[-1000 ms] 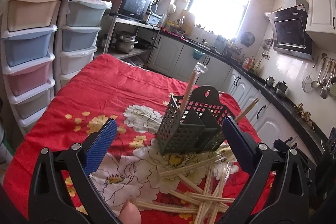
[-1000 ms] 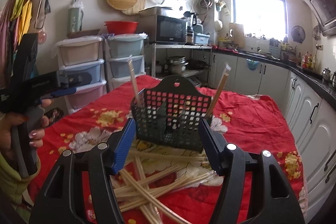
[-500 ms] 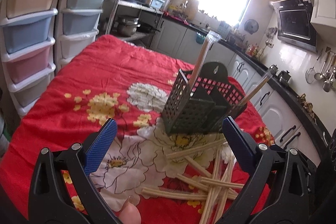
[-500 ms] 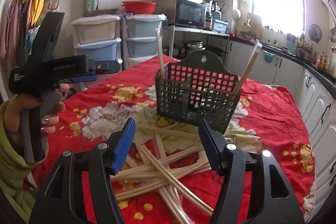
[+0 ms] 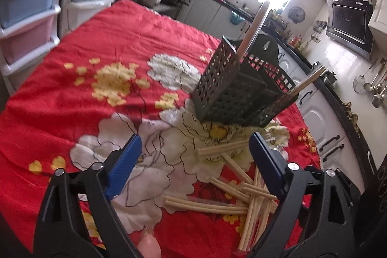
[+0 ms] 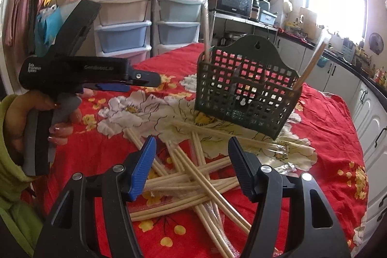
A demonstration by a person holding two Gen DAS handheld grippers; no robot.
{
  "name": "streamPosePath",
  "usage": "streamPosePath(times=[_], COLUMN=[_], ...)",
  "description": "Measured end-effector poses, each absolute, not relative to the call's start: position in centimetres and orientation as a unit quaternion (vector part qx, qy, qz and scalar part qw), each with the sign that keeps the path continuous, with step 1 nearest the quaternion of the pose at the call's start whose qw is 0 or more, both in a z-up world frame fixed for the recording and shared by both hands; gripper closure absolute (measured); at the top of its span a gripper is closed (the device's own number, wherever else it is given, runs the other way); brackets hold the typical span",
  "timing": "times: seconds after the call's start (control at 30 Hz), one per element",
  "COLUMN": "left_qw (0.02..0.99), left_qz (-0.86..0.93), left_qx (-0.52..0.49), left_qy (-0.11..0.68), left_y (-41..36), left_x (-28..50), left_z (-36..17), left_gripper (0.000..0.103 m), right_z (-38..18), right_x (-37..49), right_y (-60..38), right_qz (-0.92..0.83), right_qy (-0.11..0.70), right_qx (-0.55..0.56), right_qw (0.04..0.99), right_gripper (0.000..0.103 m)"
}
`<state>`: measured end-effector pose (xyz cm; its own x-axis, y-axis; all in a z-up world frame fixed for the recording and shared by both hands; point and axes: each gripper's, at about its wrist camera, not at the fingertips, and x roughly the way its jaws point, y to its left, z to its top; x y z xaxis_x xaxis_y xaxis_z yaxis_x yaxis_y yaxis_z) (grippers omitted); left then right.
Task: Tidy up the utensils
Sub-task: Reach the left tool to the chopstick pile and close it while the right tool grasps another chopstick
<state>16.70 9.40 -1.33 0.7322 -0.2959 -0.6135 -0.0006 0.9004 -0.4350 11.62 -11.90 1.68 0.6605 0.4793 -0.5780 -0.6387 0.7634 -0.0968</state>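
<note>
A heap of wrapped chopsticks is seen crossed on the red flowered bench, just before the dark slotted holder, in which two pairs already stand; the left claw has just been closing yet remains wide with nothing between its pads; the right claw is held partly open and empty over the heap; one uppermost pair should be singled out, gripped near its middle, and lifted clear before being tipped upright into a compartment.

Home kitchen: microwave, cabinets, hanging ladles.
</note>
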Motion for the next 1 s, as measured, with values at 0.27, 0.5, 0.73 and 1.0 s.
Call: streamPosePath(times=[0.27, 0.5, 0.73, 1.0], left_qw=[0.874, 0.851, 0.836, 0.813], left_qz=[-0.119, -0.142, -0.151, -0.159], left_qx=[-0.248, -0.270, -0.278, -0.303], left_qy=[0.401, 0.427, 0.448, 0.471], left_y=[9.1, 8.5, 7.9, 7.7], left_x=[18.1, 19.2, 20.4, 22.0], left_z=[-3.5, -4.8, -5.8, -7.2], left_gripper=[0.038, 0.046, 0.058, 0.067], right_z=[0.1, -1.3, -2.6, -3.2], right_x=[12.5, 13.7, 15.3, 16.0], right_y=[-10.4, -8.9, -7.9, -7.6], right_qz=[0.327, 0.337, 0.334, 0.329], right_qy=[0.302, 0.324, 0.347, 0.350], right_qx=[-0.171, -0.201, -0.215, -0.228], right_qw=[0.879, 0.861, 0.850, 0.847], right_gripper=[0.052, 0.058, 0.068, 0.082])
